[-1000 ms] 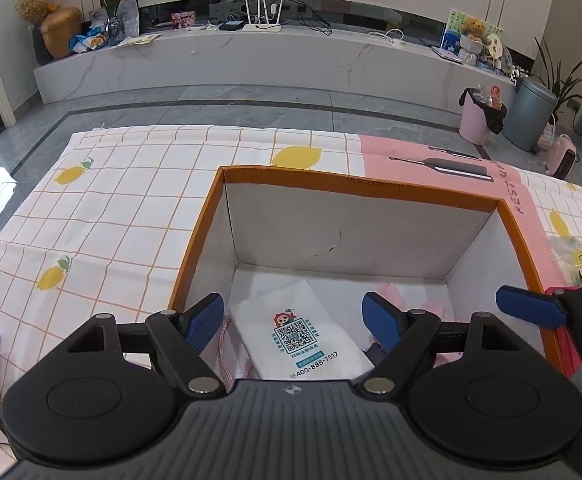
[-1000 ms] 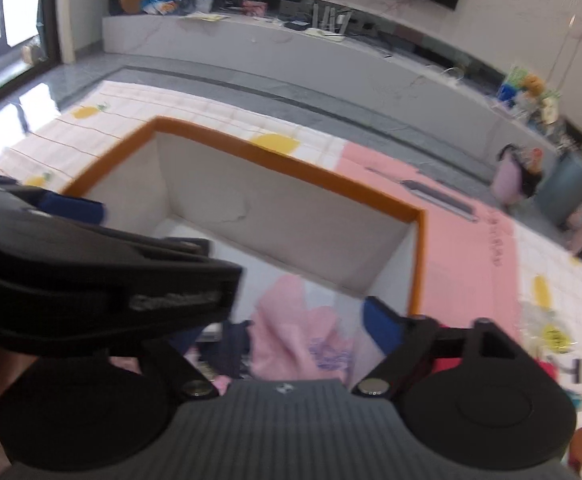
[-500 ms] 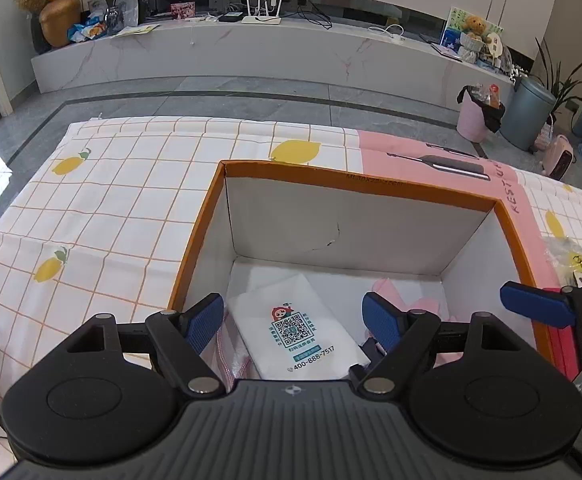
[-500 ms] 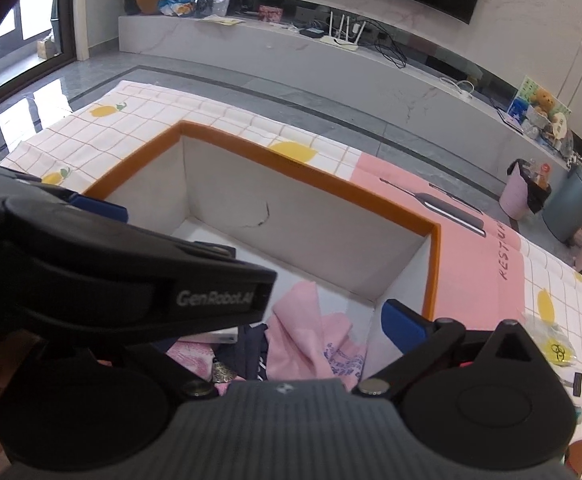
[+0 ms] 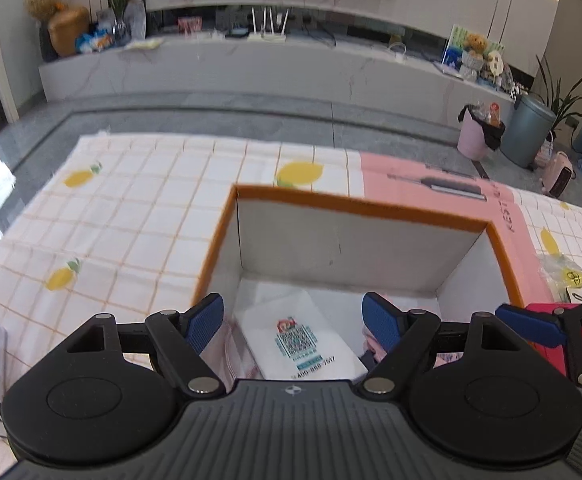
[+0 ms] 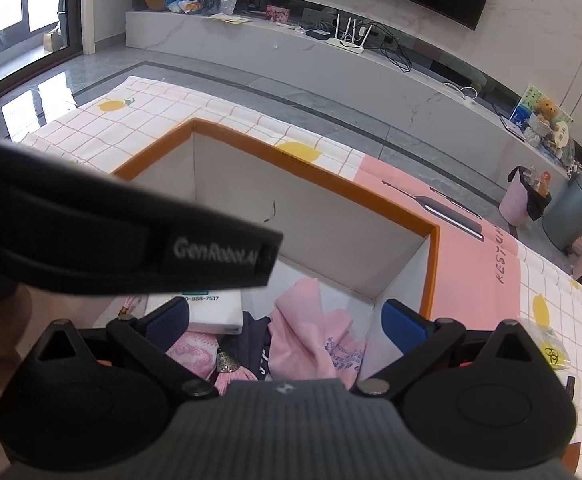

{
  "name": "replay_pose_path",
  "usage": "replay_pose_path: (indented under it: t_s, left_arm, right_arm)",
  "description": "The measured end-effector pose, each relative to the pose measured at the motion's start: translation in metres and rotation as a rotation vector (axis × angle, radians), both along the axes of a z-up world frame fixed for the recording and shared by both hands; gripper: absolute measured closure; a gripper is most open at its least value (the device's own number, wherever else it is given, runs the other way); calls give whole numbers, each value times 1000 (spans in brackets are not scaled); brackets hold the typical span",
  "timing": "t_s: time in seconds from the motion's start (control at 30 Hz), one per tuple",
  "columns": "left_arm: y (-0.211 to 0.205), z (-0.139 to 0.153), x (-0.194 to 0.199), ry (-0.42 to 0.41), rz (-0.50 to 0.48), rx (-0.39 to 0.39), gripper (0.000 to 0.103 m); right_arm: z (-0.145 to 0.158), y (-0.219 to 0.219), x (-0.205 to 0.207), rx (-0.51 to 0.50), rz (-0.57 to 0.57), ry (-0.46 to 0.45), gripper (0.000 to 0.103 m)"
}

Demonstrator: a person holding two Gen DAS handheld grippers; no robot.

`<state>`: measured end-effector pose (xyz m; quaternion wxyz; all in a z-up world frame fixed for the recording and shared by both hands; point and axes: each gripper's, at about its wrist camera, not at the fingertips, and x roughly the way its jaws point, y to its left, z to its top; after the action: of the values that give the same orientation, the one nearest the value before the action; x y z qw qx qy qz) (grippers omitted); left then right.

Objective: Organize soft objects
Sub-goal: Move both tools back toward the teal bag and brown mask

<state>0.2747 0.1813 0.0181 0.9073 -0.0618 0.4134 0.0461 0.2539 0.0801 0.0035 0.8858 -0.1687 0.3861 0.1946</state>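
An orange-rimmed box (image 5: 355, 205) with white walls stands on the lemon-print cloth; it also shows in the right wrist view (image 6: 331, 184). Inside lie a white packet with a QR code (image 5: 299, 340), a pink cloth (image 6: 311, 336), a dark navy cloth (image 6: 257, 344) and a pink patterned cloth (image 6: 195, 350). My left gripper (image 5: 293, 322) is open and empty above the box's near side. My right gripper (image 6: 285, 320) is open and empty above the pink cloth. The left gripper's body (image 6: 111, 240) hides the box's left part in the right wrist view.
The lemon-print tablecloth (image 5: 131, 216) covers the table, with a pink mat (image 6: 471, 232) right of the box. A clear bag with yellow print (image 5: 567, 276) and a red item (image 5: 559, 320) lie at the right. Bins (image 5: 527, 132) stand on the floor beyond.
Both grippers have lifted and drawn back a little from the box, so more of the cloth and room shows. Both stay open and empty.
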Motion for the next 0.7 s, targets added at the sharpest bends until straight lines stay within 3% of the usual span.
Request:
replay_pose_path:
  t_s: [0.4,0.7]
  left_arm:
    - [-5,28,-15,-85,5,7,10]
    - [-23,74,-38,-172,36,57,10]
  right_arm:
    - [25,-22,-25,21,-33,-20,3]
    - [63,-56,-52,57,-54,-72,3]
